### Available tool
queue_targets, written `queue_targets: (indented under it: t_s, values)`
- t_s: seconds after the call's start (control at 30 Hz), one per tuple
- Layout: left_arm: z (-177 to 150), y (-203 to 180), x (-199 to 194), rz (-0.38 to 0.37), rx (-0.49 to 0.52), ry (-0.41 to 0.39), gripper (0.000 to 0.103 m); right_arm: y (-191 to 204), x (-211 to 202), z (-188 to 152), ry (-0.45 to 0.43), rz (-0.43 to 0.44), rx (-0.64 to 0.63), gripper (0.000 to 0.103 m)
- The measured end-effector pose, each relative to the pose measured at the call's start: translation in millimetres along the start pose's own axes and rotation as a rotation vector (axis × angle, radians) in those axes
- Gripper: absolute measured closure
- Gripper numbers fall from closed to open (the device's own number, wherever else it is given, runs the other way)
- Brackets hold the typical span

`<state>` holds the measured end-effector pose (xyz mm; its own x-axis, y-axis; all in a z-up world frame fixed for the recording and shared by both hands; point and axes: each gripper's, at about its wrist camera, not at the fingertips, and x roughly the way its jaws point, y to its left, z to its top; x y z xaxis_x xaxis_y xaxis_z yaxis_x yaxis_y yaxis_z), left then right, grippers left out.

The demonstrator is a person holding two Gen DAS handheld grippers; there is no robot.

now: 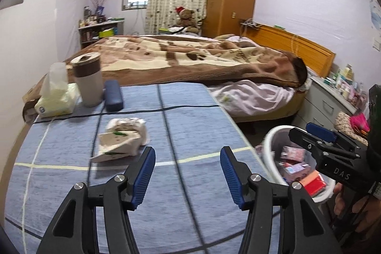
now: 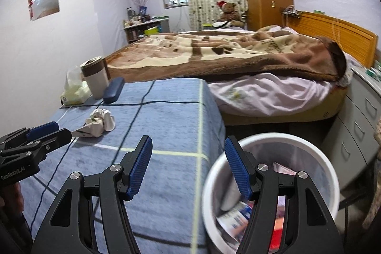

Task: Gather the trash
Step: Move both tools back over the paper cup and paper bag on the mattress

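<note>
One crumpled wrapper left mid-tabletop; left gripper and right gripper both wide, empty. Risk: flimsy wrapper slips out, or misses bin off the tabletop's right edge.

Open blue checked cloth is lying clear ahead of both grippers. The crumpled wrapper is sitting alone on it, reachable from every side. At the far left edge a tissue pack, tumbler and glasses case are crowding together. The white bin is standing open-topped beside the table's right edge.
</note>
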<state>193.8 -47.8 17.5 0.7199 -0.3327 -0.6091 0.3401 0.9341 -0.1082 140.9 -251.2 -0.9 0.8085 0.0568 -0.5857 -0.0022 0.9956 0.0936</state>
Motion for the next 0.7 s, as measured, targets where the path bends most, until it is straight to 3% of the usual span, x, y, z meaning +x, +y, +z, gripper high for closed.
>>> queue_targets:
  t_s: [0.33,0.7]
  values:
    - [0,64,31,0.071,-0.083,0.039,0.046,38,51,20,0.042,0.075,-0.088,0.038]
    - [-3,89,86,0.106,-0.077,0.132,0.046,73,96,34,0.073,0.159,-0.127,0.038]
